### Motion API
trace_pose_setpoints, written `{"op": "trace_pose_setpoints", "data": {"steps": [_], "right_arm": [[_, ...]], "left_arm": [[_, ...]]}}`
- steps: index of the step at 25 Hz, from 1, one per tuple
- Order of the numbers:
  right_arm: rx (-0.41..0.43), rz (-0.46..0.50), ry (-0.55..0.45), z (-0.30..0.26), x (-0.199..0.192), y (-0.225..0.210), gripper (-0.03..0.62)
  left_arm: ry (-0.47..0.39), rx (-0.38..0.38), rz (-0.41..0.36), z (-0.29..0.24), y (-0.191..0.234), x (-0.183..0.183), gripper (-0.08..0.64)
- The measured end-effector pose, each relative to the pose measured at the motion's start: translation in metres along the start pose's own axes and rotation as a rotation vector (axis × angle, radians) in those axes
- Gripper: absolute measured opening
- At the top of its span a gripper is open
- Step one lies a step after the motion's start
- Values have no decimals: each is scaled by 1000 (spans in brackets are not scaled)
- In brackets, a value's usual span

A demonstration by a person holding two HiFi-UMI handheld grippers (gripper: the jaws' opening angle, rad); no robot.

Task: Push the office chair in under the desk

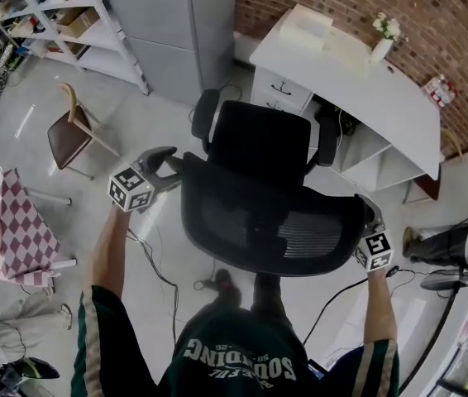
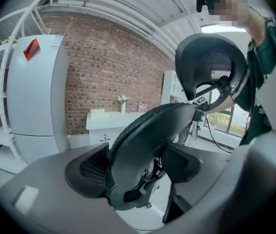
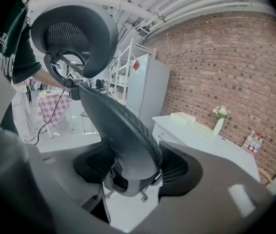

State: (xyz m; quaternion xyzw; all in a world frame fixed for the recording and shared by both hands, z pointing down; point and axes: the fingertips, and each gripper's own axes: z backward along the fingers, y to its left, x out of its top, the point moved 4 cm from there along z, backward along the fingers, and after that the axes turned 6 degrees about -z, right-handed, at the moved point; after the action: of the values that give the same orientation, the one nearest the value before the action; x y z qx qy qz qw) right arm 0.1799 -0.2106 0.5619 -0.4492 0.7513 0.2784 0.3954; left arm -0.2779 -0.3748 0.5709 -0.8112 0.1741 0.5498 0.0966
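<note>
The black mesh office chair (image 1: 260,141) stands on the floor a short way in front of the white desk (image 1: 358,81), its seat toward the desk. I stand behind its backrest (image 1: 275,222). My left gripper (image 1: 168,165) clasps the backrest's left edge, and in the left gripper view the rim (image 2: 147,135) fills the gap between both pads of the left gripper (image 2: 135,167). My right gripper (image 1: 368,213) holds the backrest's right edge. In the right gripper view the rim (image 3: 123,130) sits between the pads of the right gripper (image 3: 133,167). The headrest (image 3: 74,33) rises above.
A vase (image 1: 381,46) and a white box (image 1: 307,25) stand on the desk, against a brick wall. A grey cabinet (image 1: 176,23) and white shelving (image 1: 60,15) lie far left. A wooden chair (image 1: 73,135), a checkered table (image 1: 11,230) and floor cables (image 1: 159,267) are at left.
</note>
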Motion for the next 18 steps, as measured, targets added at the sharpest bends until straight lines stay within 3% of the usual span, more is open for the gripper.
{"op": "trace_pose_setpoints", "data": {"steps": [18], "right_arm": [[-49,-28,-1,27,-17,21,281]], "left_arm": [[-8,12,-17,11,-26,-8,318]]}}
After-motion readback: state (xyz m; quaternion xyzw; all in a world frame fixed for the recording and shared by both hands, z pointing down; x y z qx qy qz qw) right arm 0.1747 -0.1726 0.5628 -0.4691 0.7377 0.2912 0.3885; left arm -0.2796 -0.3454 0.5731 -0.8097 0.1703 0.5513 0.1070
